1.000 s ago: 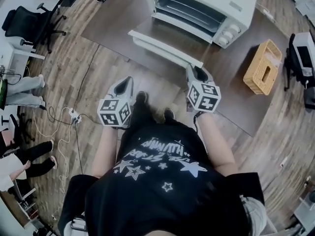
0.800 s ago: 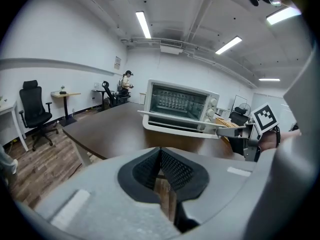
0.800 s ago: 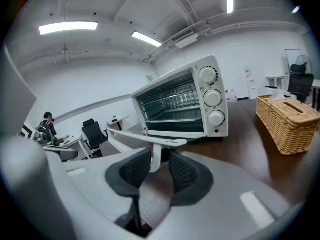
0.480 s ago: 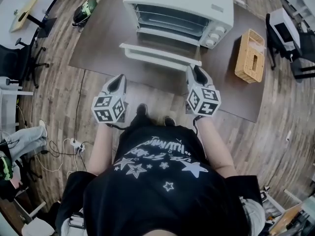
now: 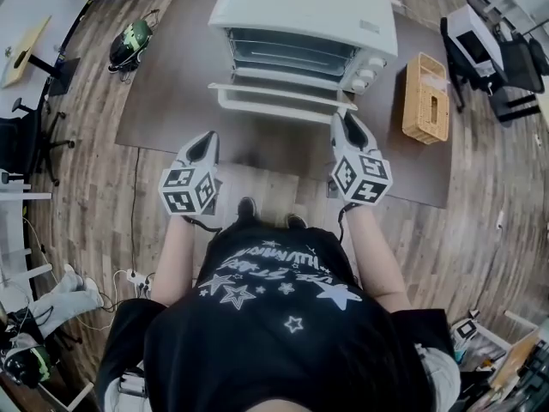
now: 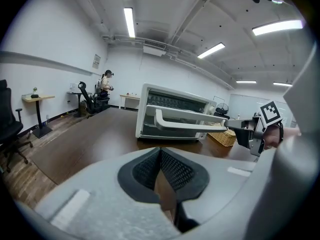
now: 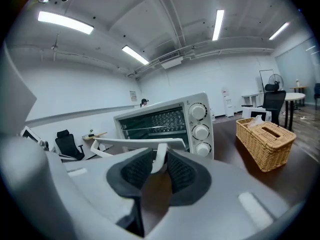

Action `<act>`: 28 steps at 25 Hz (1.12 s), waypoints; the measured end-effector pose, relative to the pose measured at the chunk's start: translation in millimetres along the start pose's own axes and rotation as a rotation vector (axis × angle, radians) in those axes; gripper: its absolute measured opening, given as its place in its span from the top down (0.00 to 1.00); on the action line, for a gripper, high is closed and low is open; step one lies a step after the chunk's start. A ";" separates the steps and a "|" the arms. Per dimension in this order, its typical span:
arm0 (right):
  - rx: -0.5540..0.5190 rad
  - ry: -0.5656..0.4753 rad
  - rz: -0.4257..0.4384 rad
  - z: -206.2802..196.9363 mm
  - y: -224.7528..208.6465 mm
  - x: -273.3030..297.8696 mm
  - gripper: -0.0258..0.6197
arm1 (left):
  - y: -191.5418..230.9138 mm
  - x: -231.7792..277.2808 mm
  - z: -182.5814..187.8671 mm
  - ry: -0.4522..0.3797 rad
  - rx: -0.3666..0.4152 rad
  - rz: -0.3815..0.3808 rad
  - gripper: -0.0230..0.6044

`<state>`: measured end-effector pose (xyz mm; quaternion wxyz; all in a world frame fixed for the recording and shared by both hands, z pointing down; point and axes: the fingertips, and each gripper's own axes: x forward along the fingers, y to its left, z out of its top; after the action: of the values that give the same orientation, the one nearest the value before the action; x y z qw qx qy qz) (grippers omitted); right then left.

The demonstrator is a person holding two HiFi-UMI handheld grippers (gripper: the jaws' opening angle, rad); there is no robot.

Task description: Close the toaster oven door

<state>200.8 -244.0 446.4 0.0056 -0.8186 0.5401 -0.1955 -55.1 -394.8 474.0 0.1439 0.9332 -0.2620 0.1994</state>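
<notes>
One white toaster oven door (image 5: 274, 99), half open, handle (image 6: 190, 126) in right tool (image 7: 159, 159).

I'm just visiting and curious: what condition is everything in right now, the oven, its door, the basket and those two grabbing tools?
Toaster oven: upright on the table, front open.
Oven door: open, sticking out roughly level.
Right gripper: fingers have just been closing, now pressing the door handle at its right end.
Left gripper: fingers together, empty, clear of the oven.
Wicker basket: upright, right of the oven.
</notes>
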 end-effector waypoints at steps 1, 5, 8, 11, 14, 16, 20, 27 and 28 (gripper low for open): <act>0.005 -0.013 -0.005 4.2 -0.6 1.6 0.81 | 1.6 3.0 2.3 -0.002 0.002 -0.007 0.95; 0.013 -0.059 -0.018 20.5 -2.7 7.7 0.81 | 7.4 15.6 12.9 -0.011 0.015 -0.035 0.95; 0.015 -0.071 -0.027 29.2 -3.7 12.0 0.81 | 12.7 24.6 23.0 -0.022 0.025 -0.053 0.95; 0.017 -0.090 -0.046 37.4 -6.2 16.7 0.82 | 17.7 34.5 32.6 -0.034 0.035 -0.072 0.95; 0.016 -0.106 -0.071 45.6 -8.5 21.8 0.82 | 20.6 41.7 38.7 -0.039 0.043 -0.089 0.95; 0.022 -0.120 -0.086 50.3 -9.1 23.9 0.82 | 22.4 44.2 40.7 -0.039 0.047 -0.098 0.95; 0.031 -0.144 -0.105 59.8 -10.8 28.5 0.82 | 27.4 51.2 45.4 -0.039 0.053 -0.112 0.95; 0.037 -0.160 -0.123 75.7 -19.5 41.5 0.83 | 31.2 66.4 56.3 -0.048 0.050 -0.119 0.95; 0.038 -0.162 -0.125 77.6 -20.9 43.1 0.83 | 31.0 68.2 57.0 -0.049 0.049 -0.120 0.95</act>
<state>259.2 -289.2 392.9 0.0525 -0.8635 0.4819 -0.1390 -1.7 -471.0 459.5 0.1262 0.9551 -0.2041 0.1738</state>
